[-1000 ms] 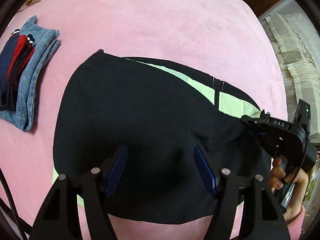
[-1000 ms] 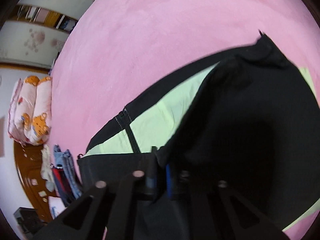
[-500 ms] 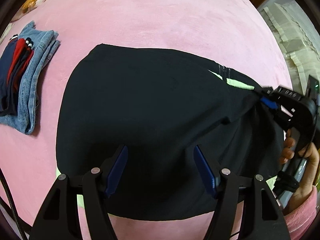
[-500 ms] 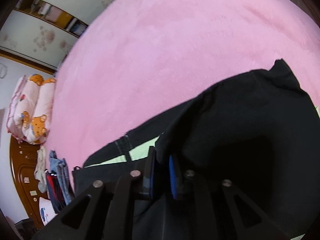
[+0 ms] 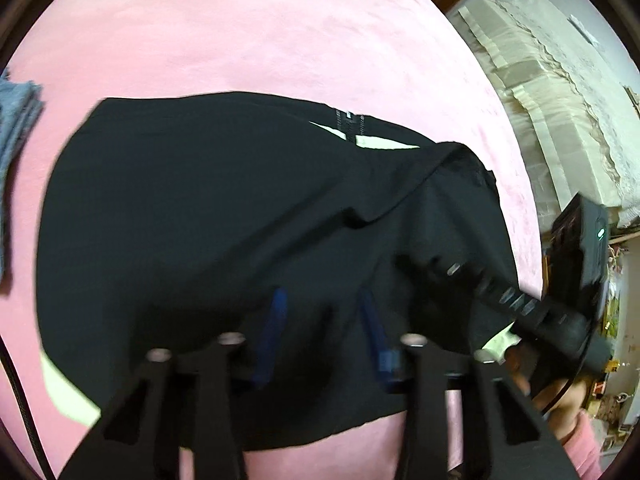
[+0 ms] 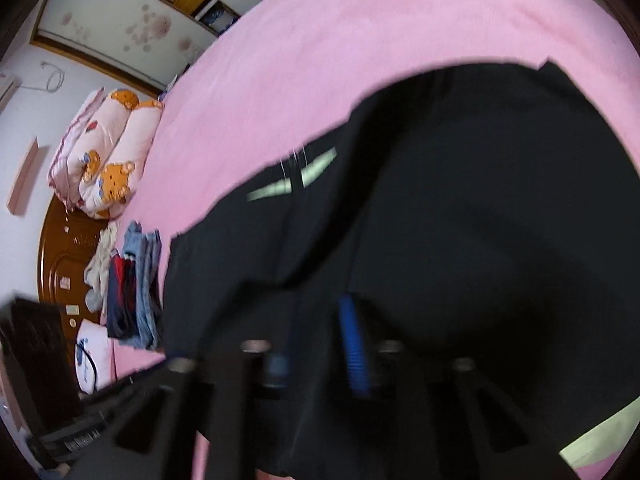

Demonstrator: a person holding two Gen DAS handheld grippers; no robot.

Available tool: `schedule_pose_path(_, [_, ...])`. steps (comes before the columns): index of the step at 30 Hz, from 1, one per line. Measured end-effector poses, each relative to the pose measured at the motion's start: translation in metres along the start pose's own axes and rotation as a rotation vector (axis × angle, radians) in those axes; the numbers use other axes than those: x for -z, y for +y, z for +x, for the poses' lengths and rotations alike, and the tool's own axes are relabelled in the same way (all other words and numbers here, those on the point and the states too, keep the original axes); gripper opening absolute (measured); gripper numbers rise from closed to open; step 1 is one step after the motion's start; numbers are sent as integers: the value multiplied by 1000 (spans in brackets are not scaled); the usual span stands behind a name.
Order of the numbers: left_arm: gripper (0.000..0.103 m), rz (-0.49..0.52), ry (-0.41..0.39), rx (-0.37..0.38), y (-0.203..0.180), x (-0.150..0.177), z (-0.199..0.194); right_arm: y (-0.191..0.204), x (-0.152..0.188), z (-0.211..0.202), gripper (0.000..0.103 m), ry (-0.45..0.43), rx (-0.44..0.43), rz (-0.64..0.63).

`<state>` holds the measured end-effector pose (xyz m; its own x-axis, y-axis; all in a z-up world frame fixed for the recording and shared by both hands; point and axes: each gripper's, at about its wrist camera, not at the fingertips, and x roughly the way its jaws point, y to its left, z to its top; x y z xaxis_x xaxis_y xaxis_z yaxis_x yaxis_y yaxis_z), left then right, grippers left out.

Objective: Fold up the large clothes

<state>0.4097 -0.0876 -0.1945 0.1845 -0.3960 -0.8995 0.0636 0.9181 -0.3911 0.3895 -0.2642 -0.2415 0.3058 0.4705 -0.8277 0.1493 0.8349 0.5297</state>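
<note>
A large black garment (image 5: 208,208) with pale green panels lies folded over on the pink bed (image 5: 256,32); it also fills the right wrist view (image 6: 480,208). My left gripper (image 5: 320,340) is open just above the garment's near part, holding nothing. My right gripper (image 6: 320,344) has its blue pads apart over the black cloth, and the folded flap lies flat on the garment. The right gripper body (image 5: 520,304) shows at the right in the left wrist view, held by a hand. Both views are blurred by motion.
A stack of folded clothes, jeans and a red and navy item (image 6: 132,280), lies at the bed's left edge. Pillows with bear prints (image 6: 104,156) sit near a wooden headboard (image 6: 60,248). White bedding (image 5: 560,100) is stacked beyond the bed's right side.
My right gripper carried the black flap over the green panel, then opened and let it go. My left gripper's pads have moved closer together and shifted right over the garment.
</note>
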Motion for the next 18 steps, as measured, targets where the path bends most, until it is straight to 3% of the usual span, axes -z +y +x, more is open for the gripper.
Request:
schedule_pose_path(2, [13, 10, 14, 35, -1, -6, 16, -1, 4, 12, 3, 21, -3, -8])
schedule_pose_path(8, [13, 20, 17, 6, -2, -34, 74, 7, -2, 50, 1, 40, -41, -83])
schedule_pose_path(14, [9, -157, -113, 50, 25, -64, 89, 12, -36, 64, 0, -43, -32, -139])
schedule_pose_path(18, [5, -176, -190, -28, 44, -77, 81, -6, -55, 58, 0, -82, -6, -103])
